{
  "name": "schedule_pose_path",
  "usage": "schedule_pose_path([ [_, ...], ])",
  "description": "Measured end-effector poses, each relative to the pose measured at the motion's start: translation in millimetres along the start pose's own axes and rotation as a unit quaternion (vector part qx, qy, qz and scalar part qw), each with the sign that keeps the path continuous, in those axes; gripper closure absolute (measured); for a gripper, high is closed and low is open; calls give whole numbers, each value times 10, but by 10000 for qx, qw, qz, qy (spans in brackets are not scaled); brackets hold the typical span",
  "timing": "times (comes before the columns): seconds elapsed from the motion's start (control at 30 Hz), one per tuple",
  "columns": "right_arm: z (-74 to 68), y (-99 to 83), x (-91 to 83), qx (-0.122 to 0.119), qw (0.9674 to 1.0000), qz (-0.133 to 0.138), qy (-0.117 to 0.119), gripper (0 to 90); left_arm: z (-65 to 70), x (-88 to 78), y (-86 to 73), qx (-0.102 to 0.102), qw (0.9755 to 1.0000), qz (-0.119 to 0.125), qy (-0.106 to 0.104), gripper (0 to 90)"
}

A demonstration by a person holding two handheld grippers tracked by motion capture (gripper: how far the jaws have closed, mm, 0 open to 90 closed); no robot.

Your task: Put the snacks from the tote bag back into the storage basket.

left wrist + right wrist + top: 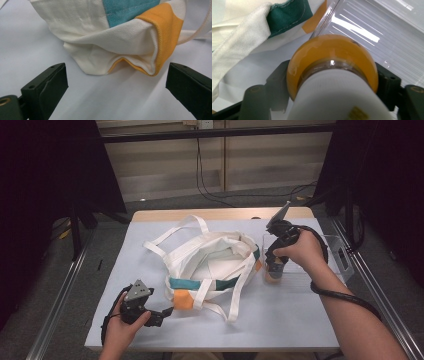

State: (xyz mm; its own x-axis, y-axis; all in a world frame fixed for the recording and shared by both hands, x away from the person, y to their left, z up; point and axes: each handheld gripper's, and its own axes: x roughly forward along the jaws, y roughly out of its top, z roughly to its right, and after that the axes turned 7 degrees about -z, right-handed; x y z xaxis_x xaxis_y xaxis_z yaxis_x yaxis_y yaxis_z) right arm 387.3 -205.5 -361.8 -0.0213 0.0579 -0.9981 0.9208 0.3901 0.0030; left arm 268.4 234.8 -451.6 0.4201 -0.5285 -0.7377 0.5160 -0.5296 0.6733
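A cream tote bag with teal and orange patches and long straps lies crumpled in the middle of the table. In the left gripper view its orange-edged corner lies just beyond my left gripper, whose jaws stand wide open with nothing between them. That left gripper rests near the table's front edge, pointing at the bag. My right gripper points down into a clear plastic container. A small bottle of orange liquid with a white cap stands between its jaws, which flank it loosely; the pads are hidden behind the bottle.
The pale blue table top has free room along its front and left side. Metal rails run along both sides of the table. Cables hang at the back wall. The bag's straps spread toward the far left and the front.
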Motion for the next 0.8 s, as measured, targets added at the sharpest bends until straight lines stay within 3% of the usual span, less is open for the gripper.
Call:
schedule_pose_path([
  [0.53,31,-96,-47,-29,9997,231,35,147,-11,-2,-1,68,10000,-34,17,37],
  [0.8,43,-154,-38,9,9995,298,88,120,0,-5,-6,-27,10000,12,-2,37],
])
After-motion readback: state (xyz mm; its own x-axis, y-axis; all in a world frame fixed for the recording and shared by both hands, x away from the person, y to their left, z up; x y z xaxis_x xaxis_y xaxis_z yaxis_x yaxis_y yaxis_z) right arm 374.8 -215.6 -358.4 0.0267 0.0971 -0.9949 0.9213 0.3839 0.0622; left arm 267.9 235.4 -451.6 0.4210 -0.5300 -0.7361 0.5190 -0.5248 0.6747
